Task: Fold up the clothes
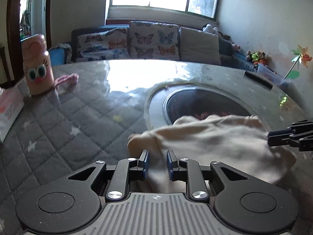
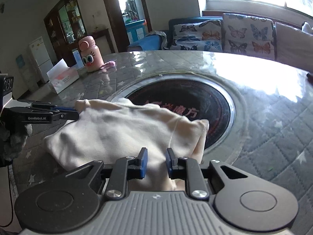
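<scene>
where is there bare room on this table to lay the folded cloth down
Two free patches: the quilted cover between the pink bottle and the cream garment, and the far side between the round cooktop and the sofa cushions. It is crowded at the near edge, where the left gripper and right gripper meet the garment, and around the tissue box.

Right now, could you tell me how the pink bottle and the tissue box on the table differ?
The pink bottle is a rounded cylinder standing upright; the tissue box is rectangular and lies low. The bottle bears a cartoon face with big eyes; the box is mostly white with pink print. Both sit on the quilted table, near its far left edge.
</scene>
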